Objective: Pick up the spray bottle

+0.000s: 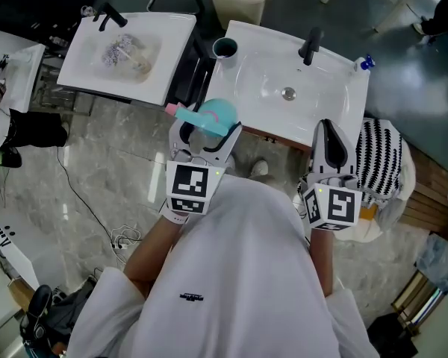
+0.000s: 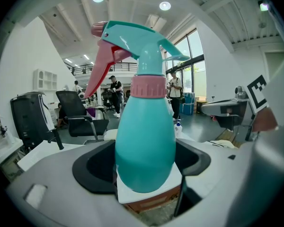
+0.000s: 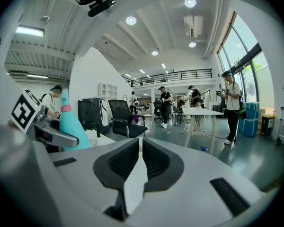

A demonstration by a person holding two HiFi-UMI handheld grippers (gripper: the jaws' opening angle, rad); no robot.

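Bright open hall with a polished grey stone floor [image 1: 97, 170] and, ahead, a white rectangular washbasin with a black tap [image 1: 261, 73]. Just over that basin's near edge, left gripper [image 1: 206, 134] clenched on the belly of a teal plastic spray bottle with pink collar and trigger [image 2: 144, 145], standing upright in the left gripper view with the trigger to its left. Level beside it, right gripper [image 3: 138, 157], jaws pressed together on nothing, close to a black-and-white striped cloth [image 1: 381, 155].
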